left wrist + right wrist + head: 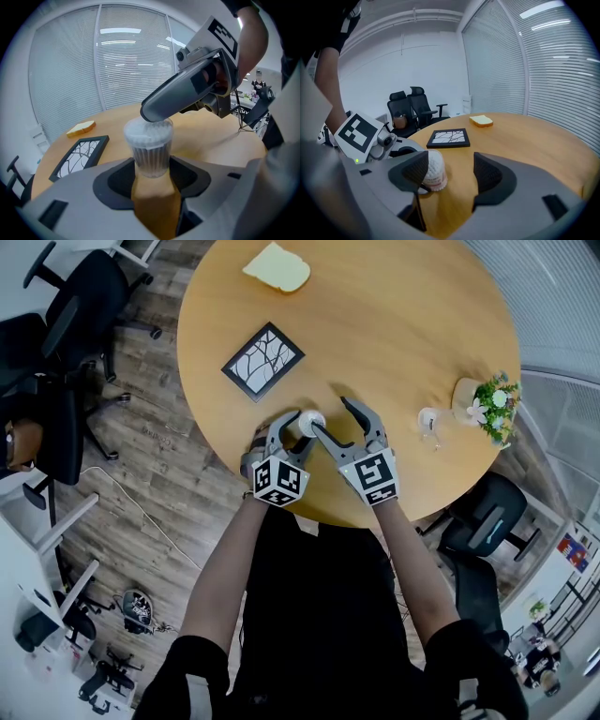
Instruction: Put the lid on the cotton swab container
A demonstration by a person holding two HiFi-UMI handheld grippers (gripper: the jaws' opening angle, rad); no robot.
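Observation:
A clear cotton swab container (151, 159) stands near the front edge of the round wooden table (394, 324). A wider clear lid (147, 132) sits on top of it. My left gripper (152, 172) is shut on the container's lower part, with a pad on each side. One finger of my right gripper (331, 418) lies over the lid's top in the left gripper view. In the right gripper view its jaws stand wide open. The container (435, 174) shows just beyond the left finger there, and nothing is pressed between the pads.
A black picture frame (262, 360) lies mid-table and a slice of bread (277, 268) at the far edge. A small clear object (428, 418) and a potted plant (492, 401) sit to the right. Office chairs (56, 343) stand around the table.

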